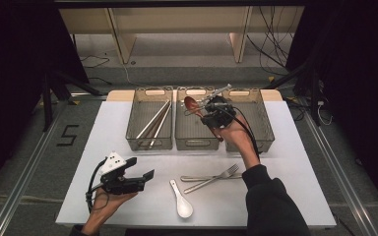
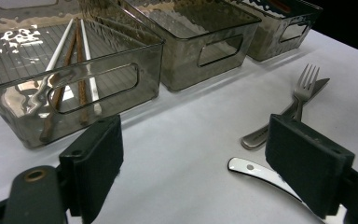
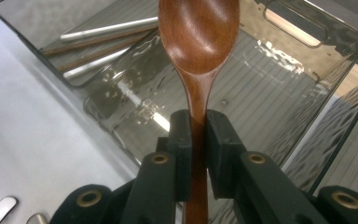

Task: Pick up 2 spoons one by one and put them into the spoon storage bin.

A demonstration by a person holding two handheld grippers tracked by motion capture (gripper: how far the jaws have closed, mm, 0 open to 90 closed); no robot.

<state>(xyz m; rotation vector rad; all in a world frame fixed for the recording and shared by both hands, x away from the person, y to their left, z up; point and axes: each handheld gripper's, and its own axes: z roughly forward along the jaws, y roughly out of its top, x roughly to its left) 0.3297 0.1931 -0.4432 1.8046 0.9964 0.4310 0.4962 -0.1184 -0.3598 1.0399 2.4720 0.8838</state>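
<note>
My right gripper (image 1: 203,109) is shut on the handle of a brown wooden spoon (image 1: 191,104) and holds it in the air over the middle clear bin (image 1: 195,142). In the right gripper view the spoon (image 3: 198,42) runs up from between the pads of the right gripper (image 3: 198,140), bowl facing me, with the bin's ribbed floor (image 3: 270,98) below. My left gripper (image 1: 140,168) rests low at the table's front left, open and holding nothing. Between the jaws of the left gripper (image 2: 200,168) I see bare white table, with a white ceramic spoon (image 2: 256,171) beside its right jaw.
Three clear bins stand in a row at the back. The left bin (image 1: 149,143) holds several chopsticks (image 1: 155,120); the right bin (image 1: 266,123) lies partly behind the forearm. A fork (image 1: 215,177) and a knife (image 1: 199,178) lie crossed near the front, with the white spoon (image 1: 182,199) beside them.
</note>
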